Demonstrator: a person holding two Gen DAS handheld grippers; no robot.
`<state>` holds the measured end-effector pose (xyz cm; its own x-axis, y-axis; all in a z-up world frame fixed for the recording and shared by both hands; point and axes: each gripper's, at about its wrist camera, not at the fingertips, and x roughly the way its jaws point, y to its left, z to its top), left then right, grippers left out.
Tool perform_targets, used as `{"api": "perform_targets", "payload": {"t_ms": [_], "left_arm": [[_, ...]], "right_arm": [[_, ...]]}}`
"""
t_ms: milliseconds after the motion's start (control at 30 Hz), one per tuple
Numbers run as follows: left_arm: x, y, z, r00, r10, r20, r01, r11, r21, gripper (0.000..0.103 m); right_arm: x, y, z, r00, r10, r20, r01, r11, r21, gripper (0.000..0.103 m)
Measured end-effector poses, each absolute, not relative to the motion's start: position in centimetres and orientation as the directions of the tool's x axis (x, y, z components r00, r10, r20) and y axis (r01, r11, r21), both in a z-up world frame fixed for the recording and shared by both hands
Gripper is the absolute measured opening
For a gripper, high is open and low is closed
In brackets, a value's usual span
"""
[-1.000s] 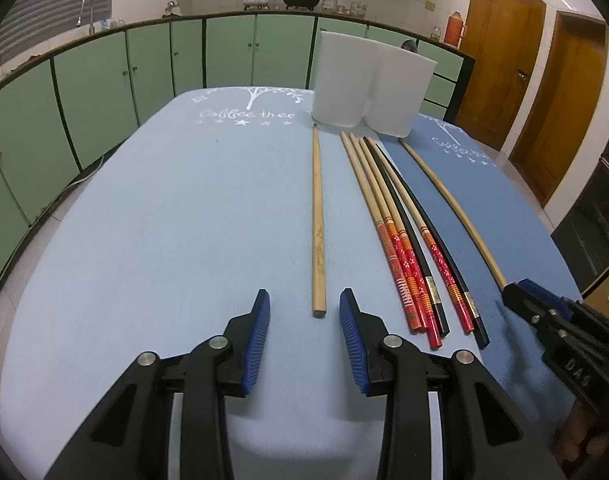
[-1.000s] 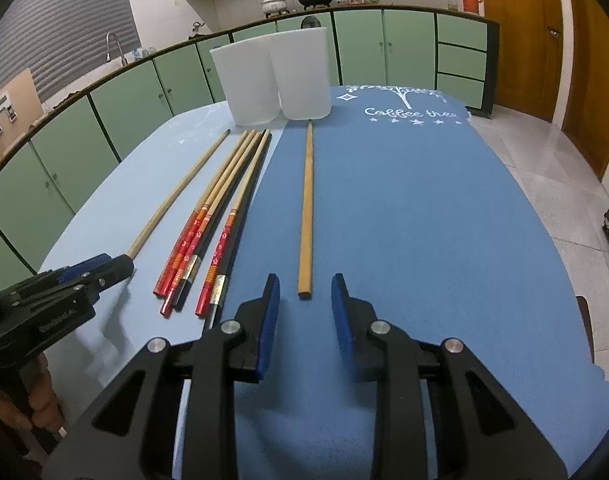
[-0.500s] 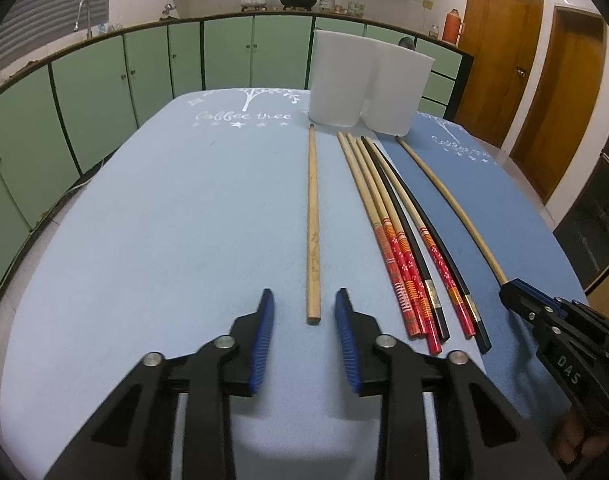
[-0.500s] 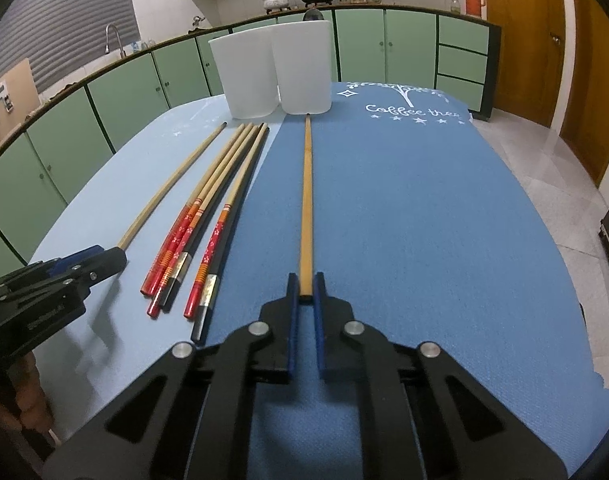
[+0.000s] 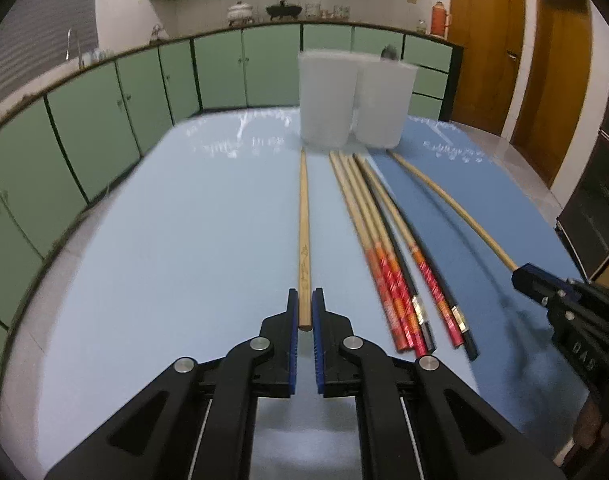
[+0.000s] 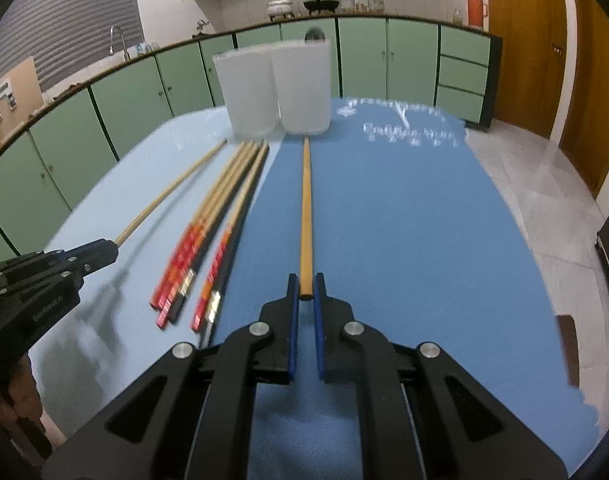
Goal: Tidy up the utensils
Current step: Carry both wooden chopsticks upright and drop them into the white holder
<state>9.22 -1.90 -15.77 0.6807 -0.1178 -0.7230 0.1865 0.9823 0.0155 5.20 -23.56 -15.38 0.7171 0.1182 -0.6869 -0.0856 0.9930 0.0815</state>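
My left gripper (image 5: 303, 304) is shut on the near end of a plain wooden chopstick (image 5: 303, 216) and also shows in the right wrist view (image 6: 100, 250), holding that stick (image 6: 172, 188). My right gripper (image 6: 305, 288) is shut on the near end of another plain wooden chopstick (image 6: 305, 200); it also shows in the left wrist view (image 5: 524, 278) with its stick (image 5: 444, 196). Between them lie several red-patterned and black chopsticks (image 5: 388, 248) (image 6: 216, 220) on the blue table. Two white cups (image 5: 326, 98) (image 6: 300, 84) stand at the far ends.
The table (image 5: 184, 240) is covered by a light blue mat and a darker blue mat (image 6: 404, 220). Green kitchen cabinets (image 5: 144, 80) ring the room. Wooden doors (image 5: 544, 60) are at the right. The table's right edge drops to a tiled floor (image 6: 544, 184).
My left gripper has closed on its wooden chopstick. The right gripper, open a second ago, closed on its chopstick half a second ago and still holds it. Both views have tilted and blurred slightly.
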Motion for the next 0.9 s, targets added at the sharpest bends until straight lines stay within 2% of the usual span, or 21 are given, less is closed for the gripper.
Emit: {"api": "perform_targets", "payload": {"t_ms": [167, 500, 633, 900], "left_arm": [[8.3, -1.9, -11.0, 0.742, -0.126, -0.659, 0.213, 0.976, 0.053, 0.007], [9.8, -1.5, -3.2, 0.829, -0.193, -0.525, 0.241, 0.970, 0.024, 0.007], [11.9, -1.5, -1.3, 0.846, -0.207, -0.491, 0.248, 0.969, 0.020, 0.007], [15.1, -1.6, 1.0, 0.843, -0.247, -0.478, 0.271, 0.962, -0.019, 0.006]], "right_arm": [[5.1, -24.2, -11.2, 0.770, 0.122, -0.626, -0.103, 0.992, 0.067, 0.006], [7.5, -25.4, -2.0, 0.833, 0.167, -0.528, -0.137, 0.986, 0.096, 0.006], [10.1, -25.9, 0.7, 0.831, 0.186, -0.524, -0.146, 0.982, 0.116, 0.006], [13.5, -25.4, 3.9, 0.821, 0.206, -0.533, -0.188, 0.978, 0.088, 0.006]]}}
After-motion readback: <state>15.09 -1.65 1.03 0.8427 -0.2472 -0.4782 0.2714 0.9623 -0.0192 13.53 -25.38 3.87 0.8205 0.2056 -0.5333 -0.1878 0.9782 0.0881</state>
